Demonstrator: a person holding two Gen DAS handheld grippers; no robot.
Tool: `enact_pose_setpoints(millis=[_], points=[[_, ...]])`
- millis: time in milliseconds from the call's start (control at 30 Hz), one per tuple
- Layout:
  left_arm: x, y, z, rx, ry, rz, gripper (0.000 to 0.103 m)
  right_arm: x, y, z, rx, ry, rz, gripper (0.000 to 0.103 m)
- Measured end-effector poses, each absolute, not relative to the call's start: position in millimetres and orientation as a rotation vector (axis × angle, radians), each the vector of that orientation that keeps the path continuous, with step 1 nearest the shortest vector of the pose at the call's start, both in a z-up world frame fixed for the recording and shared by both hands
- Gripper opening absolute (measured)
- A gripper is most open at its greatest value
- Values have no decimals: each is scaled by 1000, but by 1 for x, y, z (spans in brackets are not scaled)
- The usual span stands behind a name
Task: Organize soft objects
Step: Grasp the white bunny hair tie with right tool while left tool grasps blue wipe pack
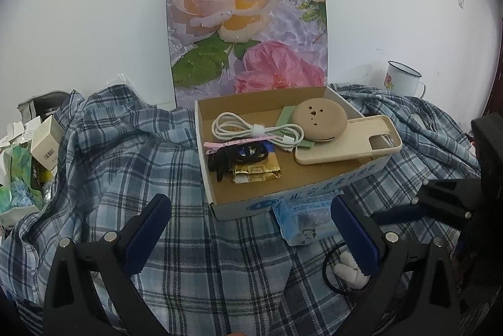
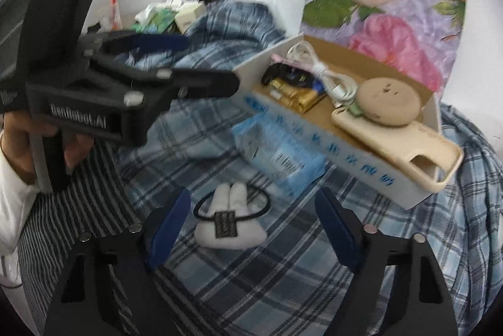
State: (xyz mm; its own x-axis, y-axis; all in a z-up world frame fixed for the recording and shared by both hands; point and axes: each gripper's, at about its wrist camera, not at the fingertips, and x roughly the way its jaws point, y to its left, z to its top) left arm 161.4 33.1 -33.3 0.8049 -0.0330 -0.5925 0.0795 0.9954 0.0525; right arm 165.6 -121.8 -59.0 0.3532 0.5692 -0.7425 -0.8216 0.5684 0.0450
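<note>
Blue plaid cloth [image 1: 176, 153] covers the surface, rumpled at the edges. On it sits a cardboard box [image 1: 220, 179] holding a coiled white cable [image 1: 251, 128], a pink hair clip [image 1: 220, 145], a gold wrapper [image 1: 254, 174] and a round tan pouch [image 1: 319, 117] lying on a beige phone case [image 1: 349, 144], whose end juts over the box rim. A pale blue tissue pack [image 2: 276, 153] leans against the front wall of the box. Near it on the cloth lies a white plush hair tie [image 2: 229, 219] with a black elastic loop. The right gripper [image 2: 251, 226] hovers just above the hair tie, its fingers [image 2: 169, 226] spread wide on either side and not touching it. The left gripper [image 1: 248, 235] is also open and empty, held off to the left above the cloth. A flowered board [image 1: 248, 28] leans on the wall behind; a white mug [image 1: 400, 78] stands to the right.
</note>
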Motion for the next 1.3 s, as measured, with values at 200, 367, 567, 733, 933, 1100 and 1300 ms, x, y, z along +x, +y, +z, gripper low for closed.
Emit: enact_pose_setpoints(millis=[200,367,567,733,933,1100,1300], points=[[162,30,-36,80,641,-71,103,157,-111,-69,-435,842,967,49],[163,26,-40,79,657,-104,103,157,-113,-75,-472,883,984,44],[164,12,-48,94,683,-159,103,161,-121,-71,-453,881,977,38],[166,-1,-54,116,702,-175,103,173,-143,-59,-380,851,914,37],[180,-16,-64,64,775,-170,103,192,-169,-57,-311,862,843,37],[194,-22,-73,-6,833,-149,103,200,-178,-54,-291,844,786,37],[210,-26,-78,-19,841,-79,100,210,-184,-59,-258,849,735,37]])
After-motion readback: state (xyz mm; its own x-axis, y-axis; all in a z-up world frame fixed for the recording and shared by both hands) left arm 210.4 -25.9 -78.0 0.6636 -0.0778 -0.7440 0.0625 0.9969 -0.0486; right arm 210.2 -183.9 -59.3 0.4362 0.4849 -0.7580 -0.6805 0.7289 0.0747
